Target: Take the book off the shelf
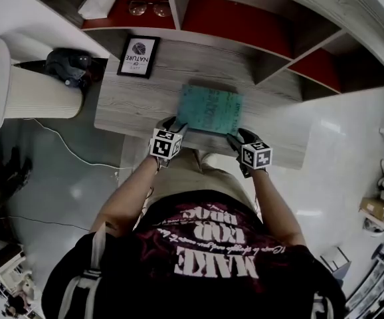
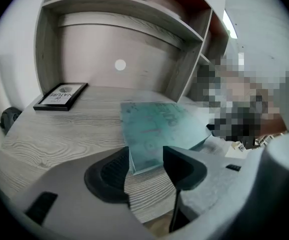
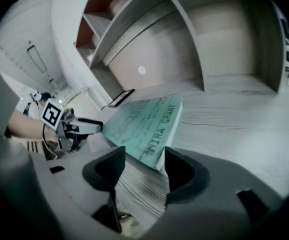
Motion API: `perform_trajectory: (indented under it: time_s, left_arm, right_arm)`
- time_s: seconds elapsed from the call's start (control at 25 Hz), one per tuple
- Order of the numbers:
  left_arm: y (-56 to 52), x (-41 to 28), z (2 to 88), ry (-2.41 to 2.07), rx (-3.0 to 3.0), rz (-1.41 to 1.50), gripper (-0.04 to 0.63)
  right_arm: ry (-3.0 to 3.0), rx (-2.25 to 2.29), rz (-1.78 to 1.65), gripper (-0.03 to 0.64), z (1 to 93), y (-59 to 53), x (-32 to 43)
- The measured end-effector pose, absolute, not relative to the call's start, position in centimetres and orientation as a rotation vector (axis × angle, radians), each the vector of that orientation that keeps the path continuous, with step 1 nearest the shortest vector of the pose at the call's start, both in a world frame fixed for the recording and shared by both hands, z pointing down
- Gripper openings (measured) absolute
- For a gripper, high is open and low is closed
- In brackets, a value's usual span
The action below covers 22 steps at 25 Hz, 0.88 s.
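Currently the book (image 1: 208, 109) lies flat, teal cover up, on the grey wood desk (image 1: 139, 105) below the shelf unit (image 1: 238, 25), about mid-desk and close to the near edge. Its spine (image 3: 165, 126), lettered "MIRA GRANT", is on the right side and runs near-to-far, so I read the long axis as near-far, skewed slightly off the desk edge. Left gripper (image 1: 176, 126) is at the book's near-left corner, jaws spread, with the corner sitting between the pads and not clamped. Right gripper (image 1: 236, 138) is at the near-right corner, jaws also spread, spine end just inside the right pad and a clear gap on the other side. A framed picture (image 1: 137, 56) lies far-left on the desk, well apart from the book.
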State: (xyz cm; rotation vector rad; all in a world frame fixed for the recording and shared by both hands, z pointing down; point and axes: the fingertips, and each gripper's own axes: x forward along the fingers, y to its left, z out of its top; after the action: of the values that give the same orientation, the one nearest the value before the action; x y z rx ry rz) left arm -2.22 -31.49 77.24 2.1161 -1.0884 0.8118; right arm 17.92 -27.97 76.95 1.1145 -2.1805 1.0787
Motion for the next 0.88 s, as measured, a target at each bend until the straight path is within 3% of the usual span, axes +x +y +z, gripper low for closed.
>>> perform_trajectory:
  time_s: [0.16, 0.2, 0.28, 0.32, 0.36, 0.44, 0.48, 0.88]
  left_arm:
    - [-31.8, -4.1, 73.6, -1.197, 2.131, 0.757, 0.202]
    - [-32.1, -4.5, 71.3, -1.243, 2.169, 0.706, 0.202]
    - [-32.7, -4.7, 65.6, -1.329, 2.282, 0.576, 0.202]
    - [-32.8, -4.6, 62.7, -1.356, 2.338, 0.514, 0.201]
    - [-32.9, -4.3, 59.9, -1.378, 2.387, 0.461, 0.183]
    - [-33.0, -3.6, 54.9, -1.409, 2.470, 0.369, 0.048]
    - [-32.9, -3.1, 52.5, -1.413, 2.510, 0.320, 0.017]
    - [-31.3, 0.7, 34.2, -1.484, 2.756, 0.102, 0.006]
  right_arm:
    - [-2.186, 1.119, 0.988, 0.251, 74.2, -28.0, 18.8]
    - [-2.210, 1.128, 0.960, 0.211, 72.7, -28.1, 19.0]
    - [-2.295, 1.136, 0.871, 0.035, 68.8, -28.2, 19.0]
    - [-2.352, 1.135, 0.820, 0.003, 66.6, -28.4, 18.8]
    - [-2.411, 1.132, 0.768, 0.003, 64.2, -28.6, 18.6]
    - [-2.502, 1.150, 0.654, 0.003, 59.7, -29.2, 18.2]
    - [-2.530, 1.175, 0.590, 0.003, 57.5, -29.5, 18.2]
    - [-2.696, 1.408, 0.219, 0.002, 38.4, -29.8, 21.1]
